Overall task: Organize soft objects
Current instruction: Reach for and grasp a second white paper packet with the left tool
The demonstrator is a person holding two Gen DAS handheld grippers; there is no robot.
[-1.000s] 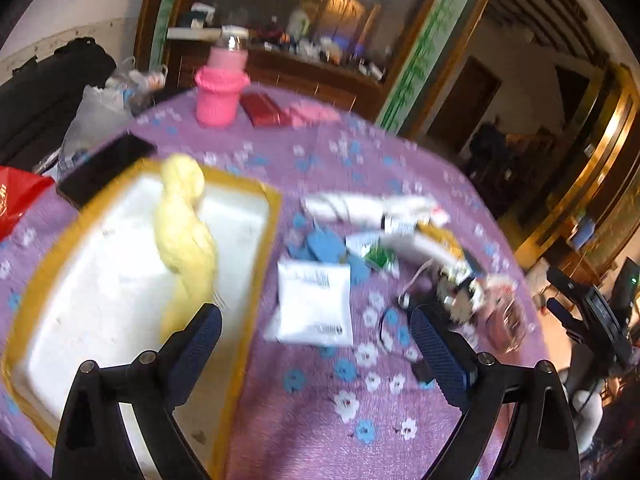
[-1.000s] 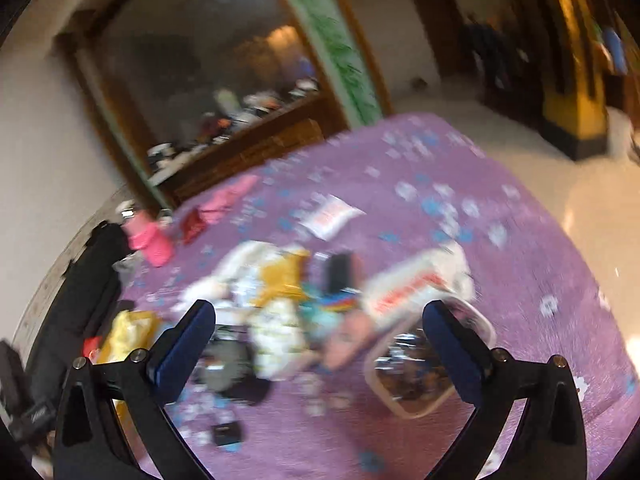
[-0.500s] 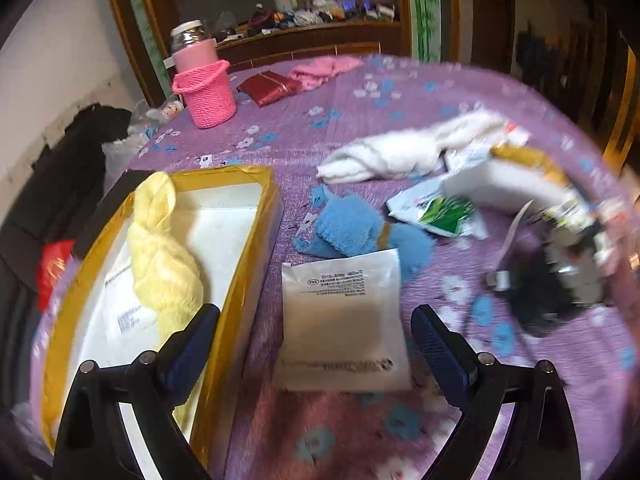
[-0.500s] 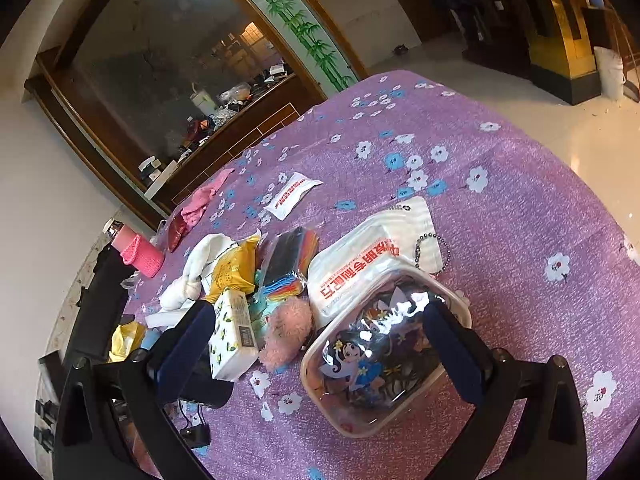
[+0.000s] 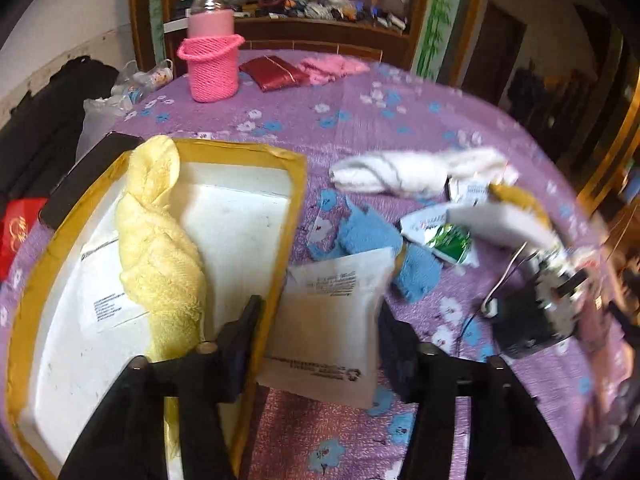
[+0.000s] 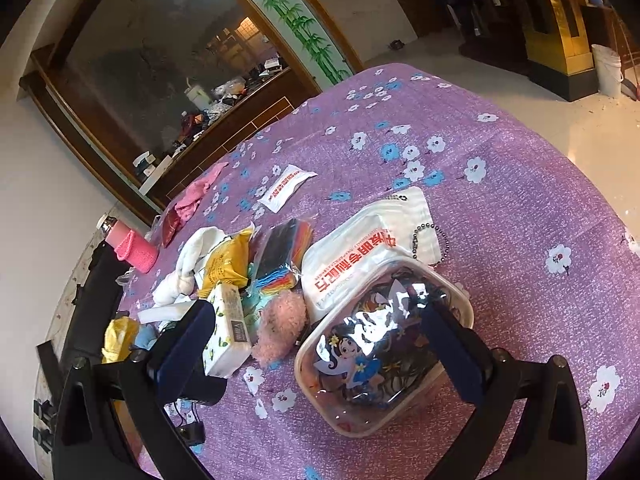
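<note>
L tongs [image 5: 320,344] straddle the white flat pouch [image 5: 332,320], jaws closing on it; the pouch sits between the pads, but firm contact can't be confirmed through motion blur. Landmark = yellow-rimmed tray [image 5: 294,216] on the purple-cloth bench [image 5: 360,120]. The pouch lies just beside the tray's right rim, near corner lifted off the cloth; prob. picked first because it is closest to the tray, so a short carry.

Yellow towel [image 5: 156,248] already lies inside the tray, twisted lengthwise along its left half, leaving the white floor on the right free for more items.

To the right of the tray, beyond the pouch: blue cloth pieces [image 5: 368,232], then white rolled towel [image 5: 408,168] further off. Pink knit holder w/ bottle [image 5: 211,68] stands well behind the tray, upright; not part of the sort, I judge.

R tongs [image 6: 316,344] gaping wide, nothing gripped. They hang over the clear cartoon-print pouch [image 6: 380,344], far from the tray, w/ pink fluffy piece [image 6: 280,328] and tissue pack [image 6: 228,332] between the fingers' span. Looks like waiting or lining up the next soft pick.
</note>
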